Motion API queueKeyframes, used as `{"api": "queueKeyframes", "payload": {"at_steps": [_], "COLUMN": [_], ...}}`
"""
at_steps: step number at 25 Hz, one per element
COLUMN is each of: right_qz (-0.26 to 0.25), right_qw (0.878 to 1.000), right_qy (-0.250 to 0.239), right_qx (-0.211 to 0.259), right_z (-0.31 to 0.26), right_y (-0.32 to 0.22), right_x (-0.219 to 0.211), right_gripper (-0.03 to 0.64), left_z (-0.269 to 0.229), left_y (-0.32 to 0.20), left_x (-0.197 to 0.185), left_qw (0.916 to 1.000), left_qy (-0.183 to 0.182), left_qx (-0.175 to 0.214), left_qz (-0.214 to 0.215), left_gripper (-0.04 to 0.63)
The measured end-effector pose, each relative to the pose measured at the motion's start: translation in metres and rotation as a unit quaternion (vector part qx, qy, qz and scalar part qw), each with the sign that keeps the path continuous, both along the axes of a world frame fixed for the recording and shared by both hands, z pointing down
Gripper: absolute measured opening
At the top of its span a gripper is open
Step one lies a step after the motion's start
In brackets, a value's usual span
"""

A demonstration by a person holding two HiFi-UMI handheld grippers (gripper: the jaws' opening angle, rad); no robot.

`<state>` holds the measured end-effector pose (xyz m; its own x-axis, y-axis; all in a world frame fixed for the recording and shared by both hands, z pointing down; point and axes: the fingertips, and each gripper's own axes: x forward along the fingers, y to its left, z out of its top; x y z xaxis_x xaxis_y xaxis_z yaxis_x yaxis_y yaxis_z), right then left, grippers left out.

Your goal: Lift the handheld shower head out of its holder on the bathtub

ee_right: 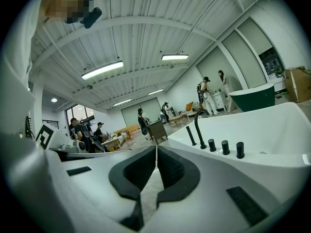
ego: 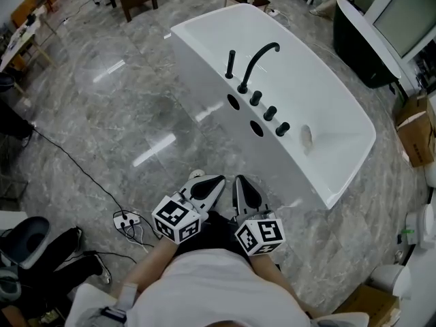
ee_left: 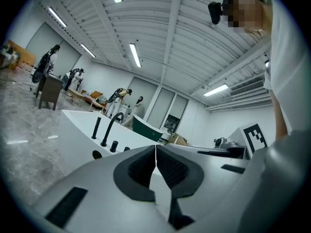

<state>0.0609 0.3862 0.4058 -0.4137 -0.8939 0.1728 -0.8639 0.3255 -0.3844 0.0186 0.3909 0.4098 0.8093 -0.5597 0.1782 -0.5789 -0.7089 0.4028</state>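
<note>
Two grippers sit side by side, low in the head view. Far left, a power strip [ego: 126, 219] and its cable lie on the grey marble floor [ego: 116, 114], with wide bare floor beyond. Left gripper [ego: 202, 182]: jaws pressed together, nothing between them. Right gripper [ego: 242, 186] just beside it, same story, pads meeting and empty. Their marker cubes [ego: 178, 220] show black-and-white square patterns, no readable words. A strip of bare floor separates the tips from the near wall of the white bathtub [ego: 204, 67]. On its rim the black handheld shower head [ego: 230, 63] stands upright in its holder, left of the curved spout [ego: 259, 60] and three knobs [ego: 270, 113]. Cardboard boxes [ego: 414, 129] crowd the right edge.
</note>
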Motion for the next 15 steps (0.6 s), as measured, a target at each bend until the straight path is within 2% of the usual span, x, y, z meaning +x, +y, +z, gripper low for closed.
{"api": "queueKeyframes", "payload": {"at_steps": [15], "right_qz": [0.006], "right_qw": [1.0], "right_qy": [0.004], "right_qx": [0.009], "right_z": [-0.012], "right_y": [-0.112], "right_x": [-0.006], "right_gripper": [0.02], "left_z": [-0.014], "left_y": [-0.119], "left_x": [-0.009], "left_qw": [1.0], "left_qy": [0.007], "left_qx": [0.007], "left_qz": [-0.003], "left_gripper": [0.012]}}
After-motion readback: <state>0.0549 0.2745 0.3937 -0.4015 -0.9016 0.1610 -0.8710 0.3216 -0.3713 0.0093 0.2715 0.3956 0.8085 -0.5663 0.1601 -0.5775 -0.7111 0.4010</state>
